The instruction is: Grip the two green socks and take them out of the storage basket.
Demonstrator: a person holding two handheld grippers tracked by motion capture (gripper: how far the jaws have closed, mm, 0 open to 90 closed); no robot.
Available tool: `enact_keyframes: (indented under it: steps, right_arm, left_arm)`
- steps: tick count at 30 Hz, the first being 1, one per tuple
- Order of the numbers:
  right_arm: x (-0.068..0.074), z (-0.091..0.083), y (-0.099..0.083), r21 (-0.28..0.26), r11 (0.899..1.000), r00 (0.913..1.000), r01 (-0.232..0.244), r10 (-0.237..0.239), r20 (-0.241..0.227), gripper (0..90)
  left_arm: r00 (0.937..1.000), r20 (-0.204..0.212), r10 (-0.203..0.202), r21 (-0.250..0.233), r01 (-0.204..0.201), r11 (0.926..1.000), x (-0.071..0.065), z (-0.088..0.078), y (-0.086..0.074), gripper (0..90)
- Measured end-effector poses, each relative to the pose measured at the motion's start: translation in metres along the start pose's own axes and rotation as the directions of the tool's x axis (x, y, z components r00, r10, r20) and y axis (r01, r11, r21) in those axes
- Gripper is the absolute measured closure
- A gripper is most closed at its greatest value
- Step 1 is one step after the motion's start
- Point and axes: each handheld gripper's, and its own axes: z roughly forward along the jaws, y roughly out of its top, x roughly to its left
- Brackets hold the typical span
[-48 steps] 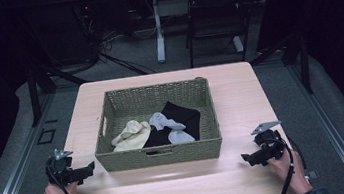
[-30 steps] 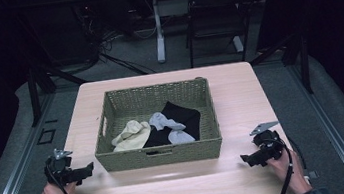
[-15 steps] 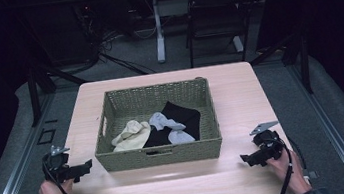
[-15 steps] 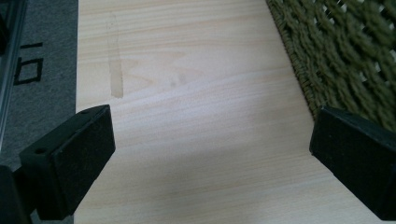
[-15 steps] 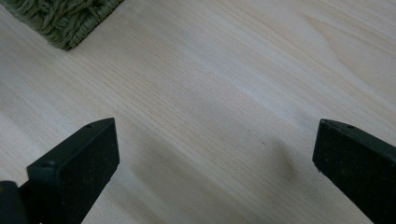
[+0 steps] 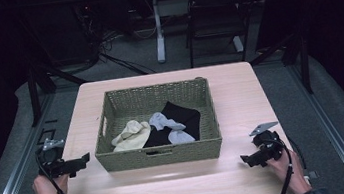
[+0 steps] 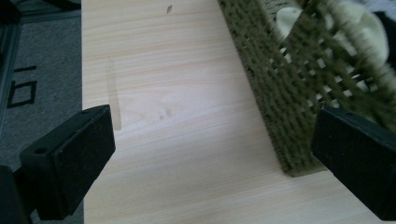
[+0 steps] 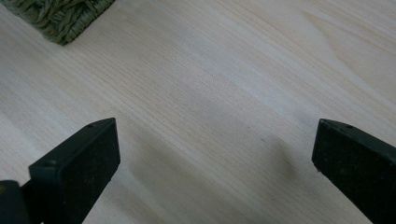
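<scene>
Woven green basket (image 6: 160,154) sits mid-counter (image 6: 182,186), holding a cream sock (image 6: 129,135), a pale blue sock (image 6: 166,123) and a black cloth (image 6: 182,115). The cream sock lies at the left, the blue one in the middle, partly on the black cloth, which spreads toward the right wall. Left tongs (image 6: 80,162) hover at the counter's left edge, just beside the basket's near left corner, jaws wide apart and holding nothing; in the left gripper view the basket (image 7: 289,93) corner lies just ahead of one jaw, with the cream sock (image 7: 369,32) visible through the weave. Right tongs (image 6: 246,160) sit near the counter's front right, apart from the basket, jaws also wide apart over bare wood (image 8: 210,93), with a basket (image 8: 60,16) corner at the top left of the right gripper view.
</scene>
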Motion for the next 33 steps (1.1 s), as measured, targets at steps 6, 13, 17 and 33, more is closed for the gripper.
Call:
enact_keyframes:
  steps: [6,13,17,33]
  right_arm:
    - [-0.001,-0.001,-0.001,-0.025,1.0,0.9999,-0.015,0.015,-0.002,1.1]
    - [0.0,-0.003,-0.001,-0.035,0.999,0.9998,-0.017,0.017,0.007,0.4]
    - [-0.001,-0.003,-0.001,-0.031,0.999,0.9998,-0.015,0.015,0.01,0.4]
    - [-0.001,-0.003,-0.002,-0.024,1.0,0.9998,-0.018,0.018,-0.002,0.9]
  left_arm:
    - [0.9998,0.01,0.018,-0.027,-0.018,0.9995,-0.004,-0.01,0.01,0.2]
    - [0.9991,0.021,0.038,-0.042,-0.037,0.9984,-0.007,-0.018,0.022,0.1]
    - [0.9972,0.04,0.063,-0.045,-0.061,0.9971,-0.011,-0.025,0.035,0.1]
    - [0.9741,0.092,0.207,-0.01,-0.207,0.9784,-0.05,-0.016,0.096,0.9]
